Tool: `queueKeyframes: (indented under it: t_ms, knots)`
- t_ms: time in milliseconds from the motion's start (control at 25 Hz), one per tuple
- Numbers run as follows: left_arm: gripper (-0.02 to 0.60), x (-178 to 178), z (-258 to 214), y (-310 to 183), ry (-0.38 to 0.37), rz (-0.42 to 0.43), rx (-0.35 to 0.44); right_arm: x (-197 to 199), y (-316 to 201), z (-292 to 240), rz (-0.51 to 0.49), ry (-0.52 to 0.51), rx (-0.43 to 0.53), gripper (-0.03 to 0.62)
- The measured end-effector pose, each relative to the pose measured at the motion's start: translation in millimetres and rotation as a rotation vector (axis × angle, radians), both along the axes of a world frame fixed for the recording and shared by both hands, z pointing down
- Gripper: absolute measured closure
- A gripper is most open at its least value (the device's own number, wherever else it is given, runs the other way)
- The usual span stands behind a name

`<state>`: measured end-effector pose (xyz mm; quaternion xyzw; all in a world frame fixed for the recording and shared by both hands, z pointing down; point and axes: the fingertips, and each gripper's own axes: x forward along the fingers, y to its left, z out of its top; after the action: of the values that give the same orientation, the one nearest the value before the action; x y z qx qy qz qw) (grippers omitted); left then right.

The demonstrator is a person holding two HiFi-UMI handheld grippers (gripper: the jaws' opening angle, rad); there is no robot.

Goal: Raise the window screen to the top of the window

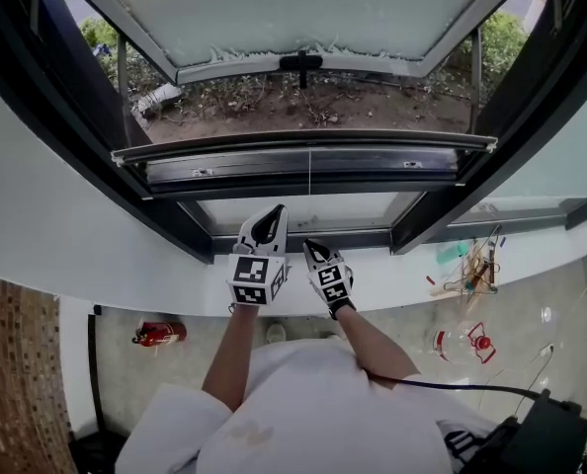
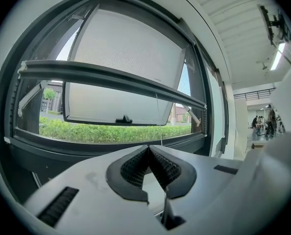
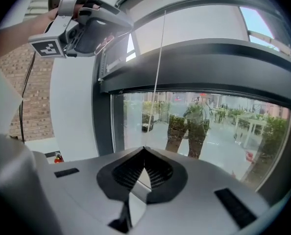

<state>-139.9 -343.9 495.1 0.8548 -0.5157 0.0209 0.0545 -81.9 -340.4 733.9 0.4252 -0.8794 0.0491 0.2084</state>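
looking down in the head view: the screen rail (image 1: 303,146) spans the window frame (image 1: 96,136) partway up, with the pull cord (image 1: 310,171) hanging from it. the left gripper (image 1: 267,225) and right gripper (image 1: 317,253) sit below, clear of both.

left gripper view: claw pinched together, empty; the rail is short of the top.

right gripper view: claw likewise closed, empty, with the cord ahead.

judgement: approach step. the next move calls for opening a claw and taking the cord or rail to lift.
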Motion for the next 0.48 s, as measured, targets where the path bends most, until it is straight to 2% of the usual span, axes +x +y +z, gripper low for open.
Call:
queueKeyframes:
  t_ms: [240, 480]
  knots:
    - [0.578, 6, 1, -4, -0.004, 0.019, -0.003, 1, -12, -19, 0.015, -0.051, 0.036, 0.592]
    - [0.578, 23, 2, -10, -0.03, 0.074, 0.0, -9, -23, -50, 0.002, -0.095, 0.105, 0.592]
